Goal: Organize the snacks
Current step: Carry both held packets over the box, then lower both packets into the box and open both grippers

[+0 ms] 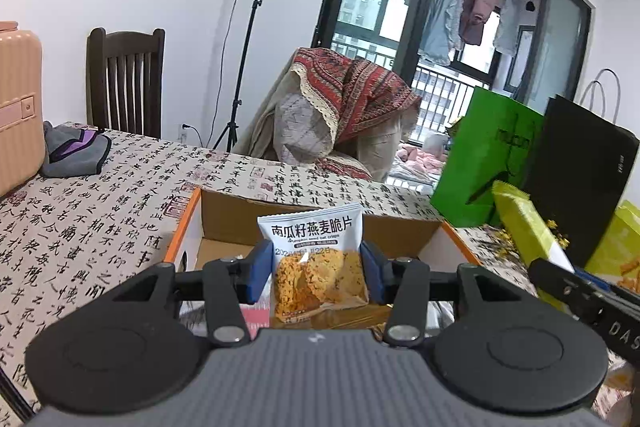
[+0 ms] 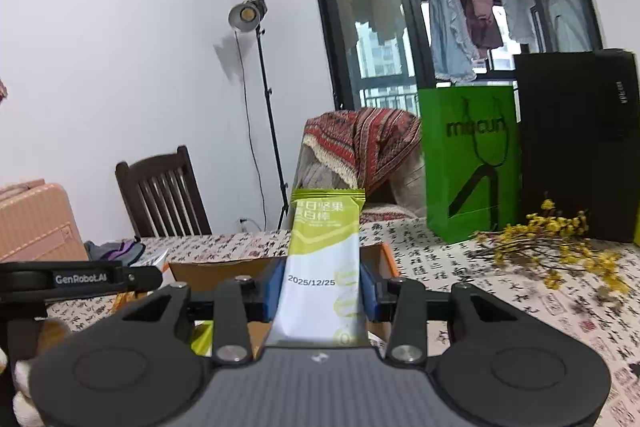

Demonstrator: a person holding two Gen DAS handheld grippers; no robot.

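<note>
Left gripper clamps a white-and-clear oat crisp packet upright, right gripper clamps a tall green-and-white nut bar sachet, both just above and short of the orange-edged open cardboard box ahead. Slick film could slip from the blue pads. With the grippers side by side they could bump, or a release could miss the box onto the calligraphy-print tablecloth.

A studio lamp on a stand is seen left of centre against the white wall, with a dark wooden chair at lower left. A green paper bag and a black bag are set side by side at right, behind yellow dried flowers laid on the calligraphy-print tablecloth.
</note>
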